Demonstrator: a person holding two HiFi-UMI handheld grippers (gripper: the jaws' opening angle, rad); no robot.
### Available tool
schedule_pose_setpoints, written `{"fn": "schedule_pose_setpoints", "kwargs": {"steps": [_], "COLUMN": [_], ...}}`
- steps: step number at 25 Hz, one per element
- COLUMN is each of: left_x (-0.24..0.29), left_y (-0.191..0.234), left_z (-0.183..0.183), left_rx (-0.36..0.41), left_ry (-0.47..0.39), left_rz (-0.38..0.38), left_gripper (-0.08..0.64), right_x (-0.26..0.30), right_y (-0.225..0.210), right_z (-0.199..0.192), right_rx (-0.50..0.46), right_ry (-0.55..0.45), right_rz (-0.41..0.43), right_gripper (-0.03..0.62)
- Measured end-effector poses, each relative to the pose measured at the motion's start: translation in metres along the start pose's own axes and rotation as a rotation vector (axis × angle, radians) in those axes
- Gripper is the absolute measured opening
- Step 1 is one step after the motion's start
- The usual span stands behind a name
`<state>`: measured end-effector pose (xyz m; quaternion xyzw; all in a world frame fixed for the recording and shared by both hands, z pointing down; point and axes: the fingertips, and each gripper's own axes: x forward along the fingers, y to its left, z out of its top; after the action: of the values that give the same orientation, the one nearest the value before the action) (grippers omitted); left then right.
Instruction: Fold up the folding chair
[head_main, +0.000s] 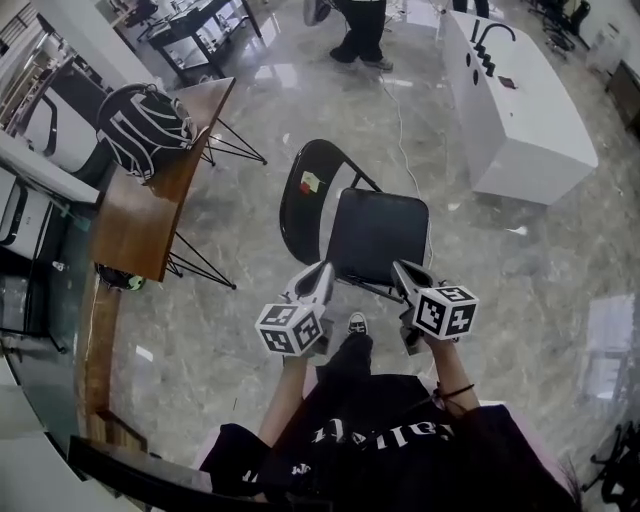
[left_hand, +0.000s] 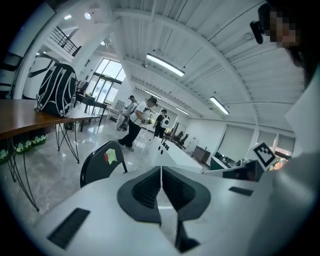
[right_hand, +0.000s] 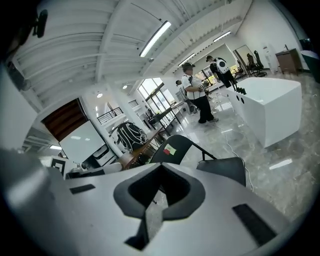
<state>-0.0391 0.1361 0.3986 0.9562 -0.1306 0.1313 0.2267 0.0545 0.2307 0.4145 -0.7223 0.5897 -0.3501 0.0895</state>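
Head view: folding chair (head_main: 375, 235) stands unfolded on the marble floor (head_main: 250, 270) at frame centre. Its seat is flat and its black backrest (head_main: 300, 200) is to the left, carrying a small coloured sticker (head_main: 311, 182). The task looks not yet started.

Left gripper (head_main: 325, 268) is at the seat's lower-left corner and right gripper (head_main: 400, 268) at its lower-right corner, both just at the near edge. Cannot tell if either touches it. In both gripper views the jaws are pressed together with nothing between them, so both are closed and empty. They are probably set one per corner so the seat front can be nudged or lifted evenly toward the backrest. Closed tips suit pushing, not clamping.

The person's shoe (head_main: 357, 323) is on the floor just below the seat, between the two grippers, close enough to steady the chair legs.

Further out, a wooden surface (head_main: 140, 215) at left holds a striped backpack (head_main: 145, 128), well apart from the chair. A white counter (head_main: 520, 110) sits upper right and someone stands at top centre (head_main: 360, 30), so the floor around the chair is free for folding.
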Motion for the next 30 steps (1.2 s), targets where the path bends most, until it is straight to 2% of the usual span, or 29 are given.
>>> {"fn": "schedule_pose_setpoints", "kwargs": {"steps": [6, 14, 19, 24, 30], "left_x": [0.037, 0.082, 0.111, 0.144, 0.182], "left_y": [0.068, 0.108, 0.164, 0.226, 0.280], "left_z": [0.031, 0.034, 0.053, 0.060, 0.037], "left_rx": [-0.038, 0.035, 0.079, 0.100, 0.141], "left_ry": [-0.005, 0.103, 0.124, 0.201, 0.320], "left_rz": [0.022, 0.040, 0.121, 0.190, 0.226], "left_gripper": [0.003, 0.003, 0.005, 0.120, 0.133], "right_x": [0.056, 0.095, 0.108, 0.128, 0.150], "right_y": [-0.018, -0.048, -0.082, -0.126, -0.178], "right_z": [0.020, 0.020, 0.009, -0.012, -0.026], "right_rx": [0.034, 0.087, 0.109, 0.125, 0.141], "right_ry": [0.020, 0.092, 0.145, 0.218, 0.246], "right_rz": [-0.038, -0.088, -0.113, -0.139, -0.156], "right_gripper": [0.014, 0.014, 0.014, 0.014, 0.014]}}
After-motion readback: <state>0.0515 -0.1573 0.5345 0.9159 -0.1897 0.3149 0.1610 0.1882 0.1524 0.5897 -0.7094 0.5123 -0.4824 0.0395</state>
